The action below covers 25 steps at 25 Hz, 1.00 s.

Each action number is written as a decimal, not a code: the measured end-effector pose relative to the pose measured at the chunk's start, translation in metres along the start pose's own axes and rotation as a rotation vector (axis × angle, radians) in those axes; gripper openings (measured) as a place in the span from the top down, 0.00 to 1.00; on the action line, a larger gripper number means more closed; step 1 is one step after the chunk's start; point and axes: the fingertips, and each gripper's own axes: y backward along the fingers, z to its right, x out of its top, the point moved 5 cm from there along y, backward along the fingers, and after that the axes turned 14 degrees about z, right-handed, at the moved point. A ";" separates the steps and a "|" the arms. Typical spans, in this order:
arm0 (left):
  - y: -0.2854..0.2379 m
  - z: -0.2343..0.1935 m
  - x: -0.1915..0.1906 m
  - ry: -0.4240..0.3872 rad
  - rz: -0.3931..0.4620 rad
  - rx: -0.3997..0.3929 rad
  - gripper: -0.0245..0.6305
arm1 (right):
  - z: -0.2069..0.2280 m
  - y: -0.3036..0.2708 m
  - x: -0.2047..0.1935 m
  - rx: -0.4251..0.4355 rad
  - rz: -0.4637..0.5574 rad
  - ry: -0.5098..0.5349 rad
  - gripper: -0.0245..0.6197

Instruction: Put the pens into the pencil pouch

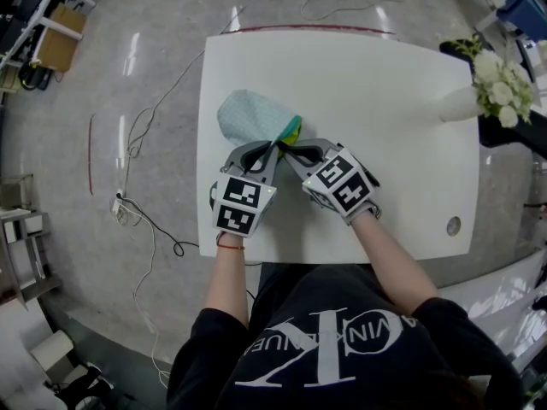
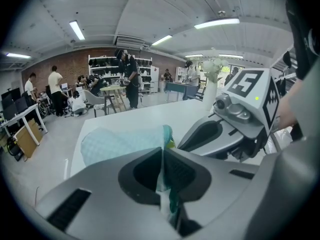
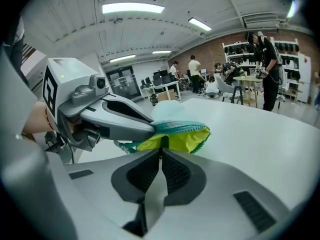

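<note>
A light teal pencil pouch [image 1: 246,116] lies on the white table [image 1: 385,101], its mouth towards me and showing yellow lining [image 1: 293,130]. My left gripper [image 1: 274,150] is shut on the left edge of the mouth; teal fabric [image 2: 120,143] runs between its closed jaws [image 2: 162,156]. My right gripper [image 1: 290,150] is shut on the right edge, pinching the yellow lining [image 3: 175,138] at its tips [image 3: 161,150]. The two grippers sit side by side, tips almost touching. No pen shows in any view.
A white vase of white flowers [image 1: 491,84] stands at the table's far right edge. A round cable hole [image 1: 454,225] is near the front right corner. Cables [image 1: 141,212] trail over the floor to the left. People and desks [image 2: 55,91] are far behind.
</note>
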 end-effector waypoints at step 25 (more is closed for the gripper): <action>-0.009 0.001 -0.010 0.016 -0.018 0.024 0.94 | 0.020 0.082 -0.025 -0.175 0.000 -0.012 0.84</action>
